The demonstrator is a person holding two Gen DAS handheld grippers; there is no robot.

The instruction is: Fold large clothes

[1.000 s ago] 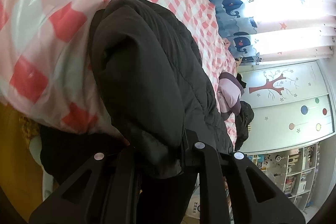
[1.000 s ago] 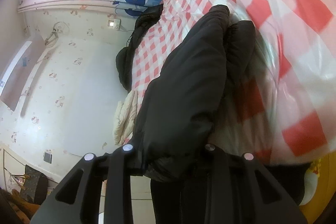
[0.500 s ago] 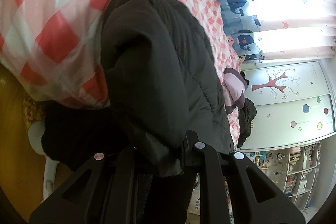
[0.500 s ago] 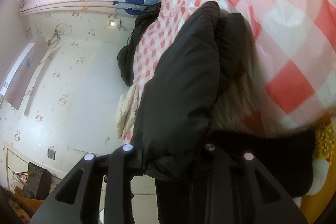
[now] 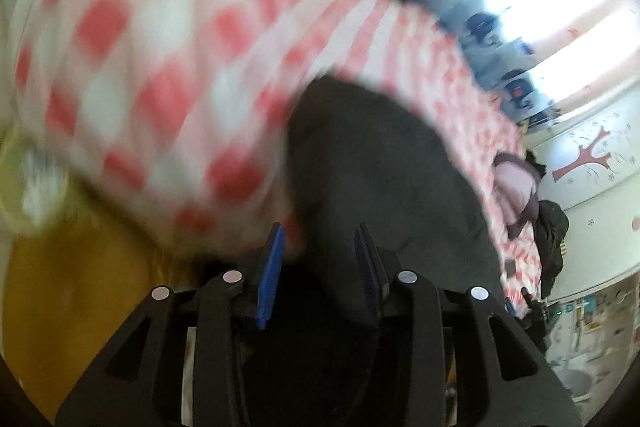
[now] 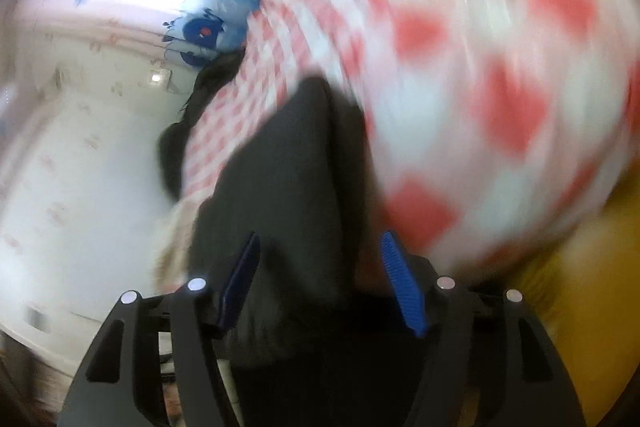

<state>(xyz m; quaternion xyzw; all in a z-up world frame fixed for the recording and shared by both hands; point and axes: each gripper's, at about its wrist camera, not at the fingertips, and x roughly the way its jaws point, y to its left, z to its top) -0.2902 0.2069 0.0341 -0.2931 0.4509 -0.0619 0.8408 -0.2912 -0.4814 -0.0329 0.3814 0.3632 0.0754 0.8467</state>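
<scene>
Red-checked bed (image 5: 168, 75): black jacket (image 5: 372, 163) lying on it.

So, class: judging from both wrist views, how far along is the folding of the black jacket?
Done: the black jacket lies bunched lengthwise on the checked bedcover. In hand: the left claw and right claw have just been opening; fabric sits between their pads, not pinched. Left: whether more folds are needed, blur hides.

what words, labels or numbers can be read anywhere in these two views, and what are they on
None can be read: both views are smeared by motion.
The curtain carries only blue cartoon shapes, no lettering that shows.
The wall bears a red tree picture, no words.
The shelves hold small colourful items, too small and blurred to read.
The black jacket and the red and white checked cover show no label or print.
</scene>
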